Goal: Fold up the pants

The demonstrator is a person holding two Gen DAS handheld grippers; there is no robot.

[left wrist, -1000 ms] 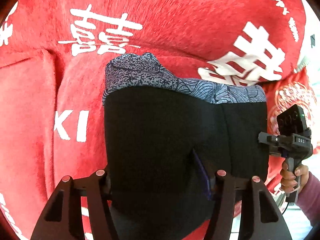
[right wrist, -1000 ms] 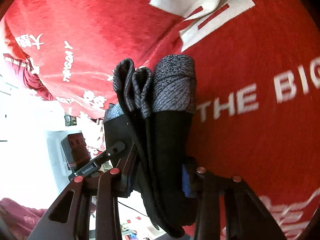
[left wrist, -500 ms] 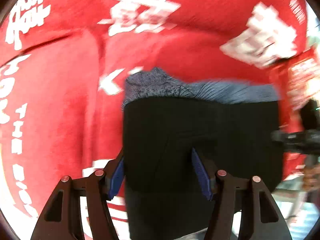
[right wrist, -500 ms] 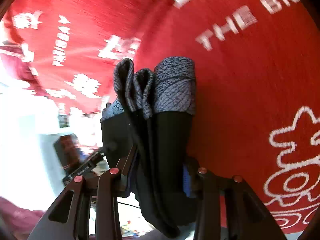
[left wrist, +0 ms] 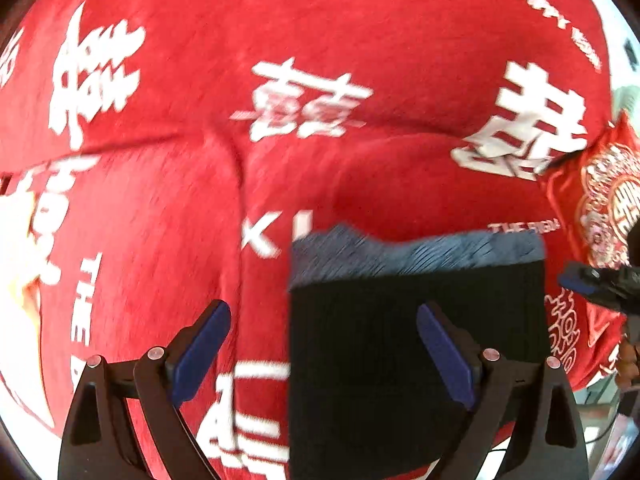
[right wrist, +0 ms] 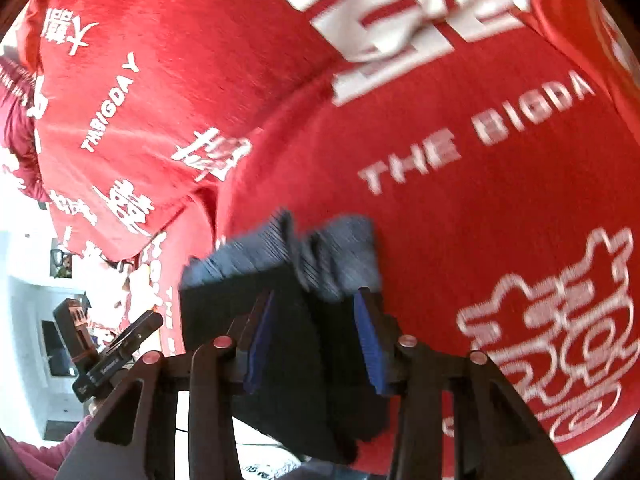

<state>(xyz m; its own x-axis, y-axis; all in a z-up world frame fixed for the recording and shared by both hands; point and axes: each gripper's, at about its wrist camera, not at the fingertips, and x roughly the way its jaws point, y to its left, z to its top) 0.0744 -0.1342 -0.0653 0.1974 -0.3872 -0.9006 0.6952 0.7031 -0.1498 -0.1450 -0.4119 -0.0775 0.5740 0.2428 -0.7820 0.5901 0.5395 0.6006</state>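
— Left gripper [left wrist: 322,336]?
— Jaws spread wide, gripping nothing; right pad overlapping the folded pants [left wrist: 400,360], left pad over bare red blanket [left wrist: 360,40].
— Right gripper [right wrist: 316,340]?
— Jaws part open around the pants' [right wrist: 288,320] thick folded edge; firm contact unclear through blur.
— Pants where?
— Folded into a black block with grey patterned band [left wrist: 416,254] on top, lying on the blanket.
— Surroundings?
— Red patterned pillow [left wrist: 604,208] just beyond, near the right side; white lettering all over the blanket.
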